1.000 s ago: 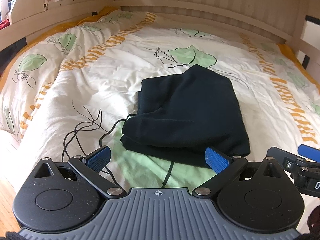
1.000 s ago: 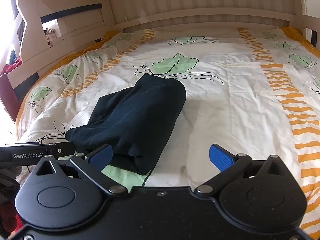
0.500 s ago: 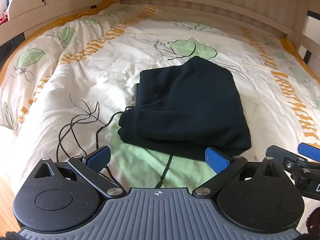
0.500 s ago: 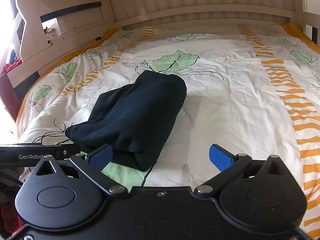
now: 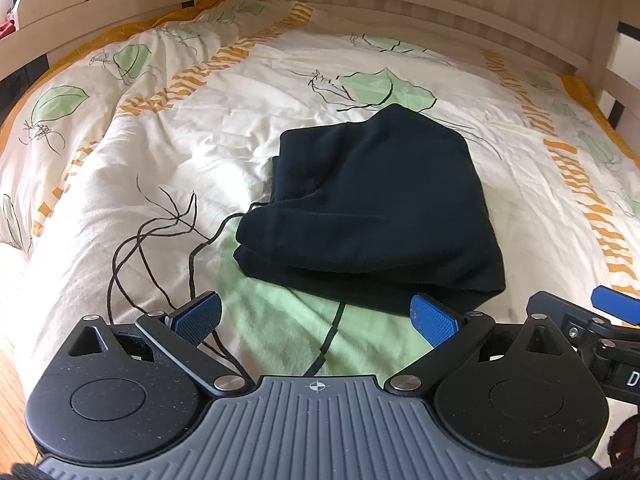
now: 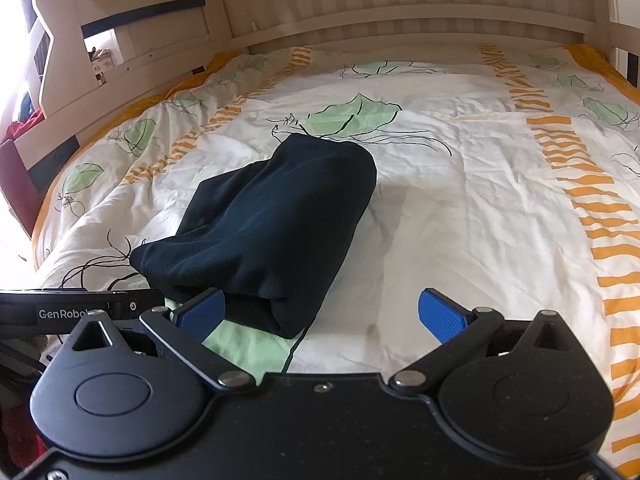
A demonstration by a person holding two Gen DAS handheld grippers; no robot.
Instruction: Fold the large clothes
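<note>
A dark navy garment (image 5: 372,208) lies folded into a thick rectangular bundle on the leaf-print duvet (image 5: 180,184). In the right wrist view the same garment (image 6: 272,228) sits left of centre. My left gripper (image 5: 316,318) stands open just in front of the bundle's near edge, holding nothing. My right gripper (image 6: 322,314) is open too, its left fingertip (image 6: 200,314) close by the bundle's near corner. The right gripper's blue tip (image 5: 616,310) shows at the right edge of the left wrist view.
The duvet (image 6: 480,200) covers the whole bed, with bare cloth to the right of the garment. A slatted wooden headboard (image 6: 400,12) closes the far side, and a wooden side rail (image 5: 80,28) runs along the left. Wood floor (image 5: 10,384) shows at the lower left.
Both grippers have drawn back and risen slightly from the folded garment, so it sits farther away in both views. Both stayed open; the garment did not move.
</note>
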